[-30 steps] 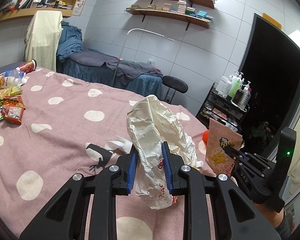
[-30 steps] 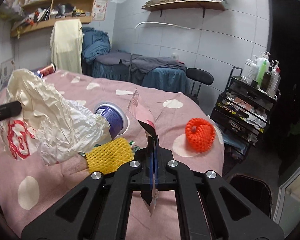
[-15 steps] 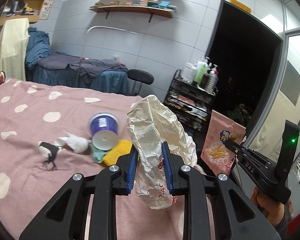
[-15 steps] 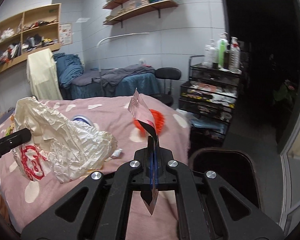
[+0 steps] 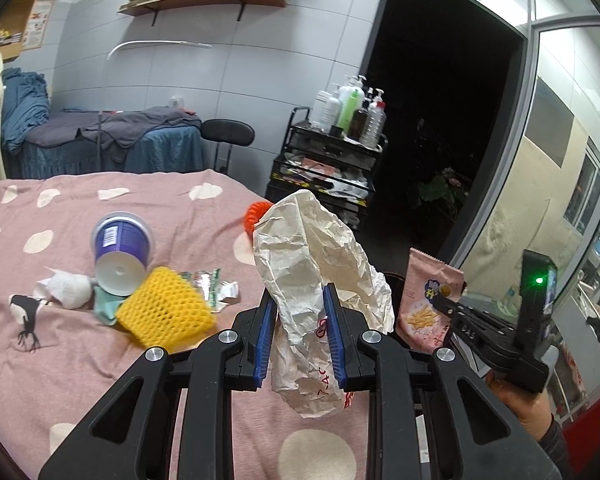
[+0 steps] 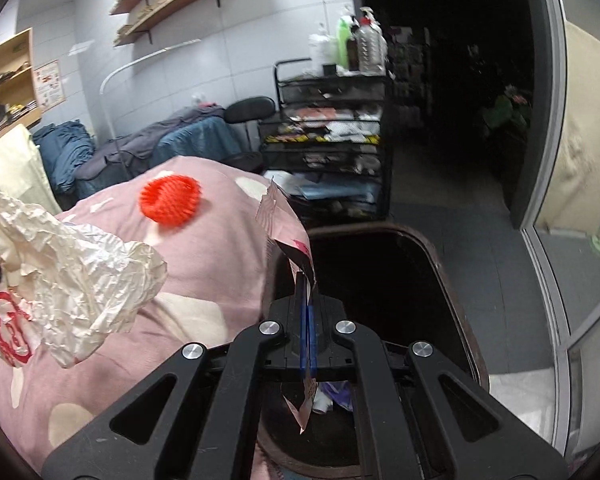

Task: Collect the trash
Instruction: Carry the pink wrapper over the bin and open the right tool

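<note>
A crumpled white paper bag (image 5: 316,280) with red print is clamped between the blue pads of the left gripper (image 5: 298,328), its jaws narrowed around the bag's middle; the bag rises above the fingertips and hangs below them. A flat pink snack packet (image 6: 286,232) is pinched edge-on by the right gripper (image 6: 307,320), whose jaws are pressed almost together, and it is held over the open mouth of a dark trash bin (image 6: 452,280). In the left view the same packet (image 5: 430,300) is seen face-on, just right of the paper bag.

The bin stands against the edge of a bed covered in a pink spotted cloth (image 5: 60,360). On the cloth, farther from the bin, lie a yellow foam net (image 5: 164,312), a tipped purple cup (image 5: 120,252), a white wad (image 5: 66,290), foil scraps (image 5: 212,284) and an orange-red foam net (image 6: 170,198). Behind the bin a black cart (image 6: 328,128) carrying bottles is set beside a dark doorway.

The bin's contents are dim; only pale scraps are made out. The packet's lower tip is blurred.
</note>
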`<state>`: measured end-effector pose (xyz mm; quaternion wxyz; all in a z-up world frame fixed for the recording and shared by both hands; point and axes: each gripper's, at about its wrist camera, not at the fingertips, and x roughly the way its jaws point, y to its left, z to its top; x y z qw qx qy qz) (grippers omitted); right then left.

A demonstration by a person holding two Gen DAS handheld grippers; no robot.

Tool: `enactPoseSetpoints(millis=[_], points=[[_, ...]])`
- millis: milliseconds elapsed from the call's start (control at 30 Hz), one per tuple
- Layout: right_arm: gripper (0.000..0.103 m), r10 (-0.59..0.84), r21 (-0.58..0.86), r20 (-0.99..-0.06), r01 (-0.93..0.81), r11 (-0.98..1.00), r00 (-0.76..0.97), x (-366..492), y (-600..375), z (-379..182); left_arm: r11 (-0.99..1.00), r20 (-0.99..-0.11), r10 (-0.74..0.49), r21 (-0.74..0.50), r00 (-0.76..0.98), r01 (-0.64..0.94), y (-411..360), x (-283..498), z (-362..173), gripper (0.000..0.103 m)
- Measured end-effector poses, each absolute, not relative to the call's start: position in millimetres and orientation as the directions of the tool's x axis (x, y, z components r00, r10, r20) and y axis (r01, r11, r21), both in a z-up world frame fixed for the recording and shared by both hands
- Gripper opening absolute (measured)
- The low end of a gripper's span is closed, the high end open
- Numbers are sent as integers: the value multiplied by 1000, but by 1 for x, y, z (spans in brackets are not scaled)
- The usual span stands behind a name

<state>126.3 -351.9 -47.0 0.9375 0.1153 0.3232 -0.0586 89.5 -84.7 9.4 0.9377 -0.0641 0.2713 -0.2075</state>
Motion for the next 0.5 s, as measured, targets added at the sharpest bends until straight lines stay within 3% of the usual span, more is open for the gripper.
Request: enactPoseSetpoints(millis=[333, 433, 500], points=[[2, -34, 213, -747, 286, 934, 664, 149, -379, -109, 884, -530, -461, -210, 711, 417, -116, 98, -3, 24], [7, -24, 228, -769, 309, 923, 639, 151, -385, -123, 882, -544, -462, -203, 701, 425, -125, 100, -7, 24], [17, -18, 231, -778, 313, 921, 628, 152, -387, -130, 880, -554, -465, -203, 691, 430, -129, 102, -10, 24]])
